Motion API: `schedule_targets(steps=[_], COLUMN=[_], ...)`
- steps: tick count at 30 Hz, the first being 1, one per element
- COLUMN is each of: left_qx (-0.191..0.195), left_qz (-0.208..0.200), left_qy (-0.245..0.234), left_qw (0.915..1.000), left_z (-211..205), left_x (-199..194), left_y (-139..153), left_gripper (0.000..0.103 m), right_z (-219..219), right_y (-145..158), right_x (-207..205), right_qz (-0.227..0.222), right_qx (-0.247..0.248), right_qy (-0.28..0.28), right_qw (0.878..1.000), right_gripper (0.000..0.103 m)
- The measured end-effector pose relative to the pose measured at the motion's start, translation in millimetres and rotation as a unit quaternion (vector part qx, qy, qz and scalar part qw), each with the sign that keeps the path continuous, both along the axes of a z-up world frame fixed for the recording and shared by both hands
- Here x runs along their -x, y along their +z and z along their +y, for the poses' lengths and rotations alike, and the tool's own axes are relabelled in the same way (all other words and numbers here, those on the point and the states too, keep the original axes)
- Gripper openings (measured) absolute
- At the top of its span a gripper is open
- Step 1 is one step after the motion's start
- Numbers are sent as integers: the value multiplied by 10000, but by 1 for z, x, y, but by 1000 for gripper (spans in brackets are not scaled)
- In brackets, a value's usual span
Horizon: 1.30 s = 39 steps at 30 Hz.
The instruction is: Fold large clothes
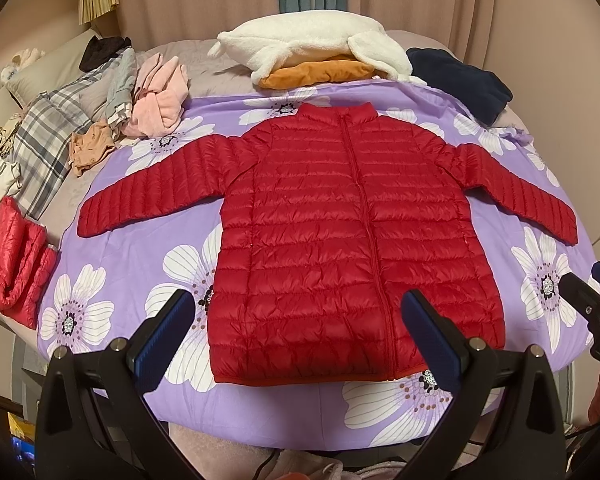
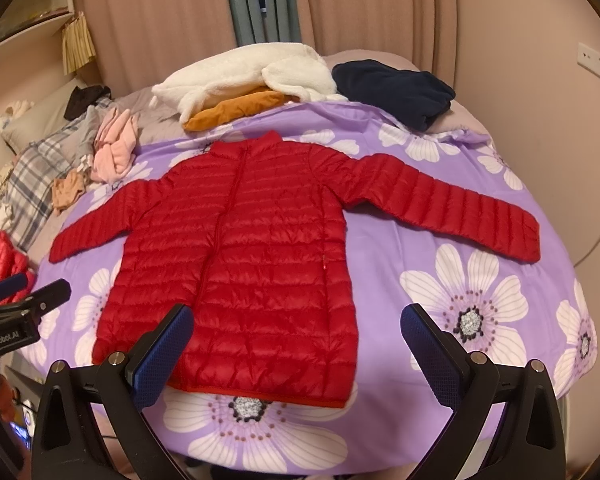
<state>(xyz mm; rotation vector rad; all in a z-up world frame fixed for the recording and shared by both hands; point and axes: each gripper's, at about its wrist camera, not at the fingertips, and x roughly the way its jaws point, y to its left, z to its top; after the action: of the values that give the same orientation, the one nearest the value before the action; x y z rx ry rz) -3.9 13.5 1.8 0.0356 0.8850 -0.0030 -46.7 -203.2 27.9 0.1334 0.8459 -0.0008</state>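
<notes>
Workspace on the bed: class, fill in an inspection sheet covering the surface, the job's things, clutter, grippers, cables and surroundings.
Surface: purple floral sheet spread over the bed.
Job's things: red puffer jacket lies flat, zipped, collar away from the cameras, both sleeves spread out; no fold made yet.
Clutter: white fleece on an orange garment; navy garment; pink garment; plaid fabric; second red puffer item folded at the left edge.
Grippers: left gripper open, above the hem; right gripper open, above the hem's right part; fingers hold nothing.
Cables: thin cord by the right wall.
Surroundings: pink curtains; wall socket.
</notes>
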Motion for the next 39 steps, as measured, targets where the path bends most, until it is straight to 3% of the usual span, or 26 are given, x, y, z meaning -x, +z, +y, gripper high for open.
schedule_targets(steps=[9, 18, 21, 25, 29, 30, 31, 33, 34, 35, 39], left_qx=[-10, -15, 46, 198, 746, 1175, 1231, 1866, 1960, 2352, 2891], left_qz=[25, 107, 212, 380, 701, 903, 922, 1155, 1198, 1288, 1409], left_qy=[-2, -20, -52, -131, -290, -274, -269, -123, -101, 13, 394], left_qw=[10000, 9999, 9998, 9990, 9943, 9886, 9877, 9755, 9732, 9634, 9460], left_z=[4, 3, 1, -5, -6, 0, 0, 14, 16, 25, 44], left_x=[2, -5, -12, -25, -44, -54, -55, -70, -73, -81, -96], left_y=[-4, -7, -15, -31, -52, -66, -68, -89, -89, -100, -113], left_gripper=[103, 103, 103, 103, 103, 103, 103, 103, 103, 103, 103], right_z=[-1, -13, -25, -49, -87, -96, -108, -132, -145, -154, -196], right_y=[-1, -22, -27, -41, -65, -71, -78, -93, -101, -106, -128], right_x=[-1, -10, -13, -24, -38, -41, -44, -49, -52, -55, -62], right_qz=[22, 231, 105, -45, -15, -14, 24, 48, 47, 55, 86], right_qx=[0, -149, -412, -1186, -1891, -2022, -2147, -2356, -2414, -2432, -2738], right_qy=[-35, -236, -181, -102, -491, -617, -778, -1101, -1286, -1423, -2046], right_qw=[10000, 9993, 9989, 9929, 9807, 9774, 9736, 9656, 9619, 9595, 9397], right_gripper=[102, 102, 102, 102, 102, 102, 102, 102, 102, 102, 102])
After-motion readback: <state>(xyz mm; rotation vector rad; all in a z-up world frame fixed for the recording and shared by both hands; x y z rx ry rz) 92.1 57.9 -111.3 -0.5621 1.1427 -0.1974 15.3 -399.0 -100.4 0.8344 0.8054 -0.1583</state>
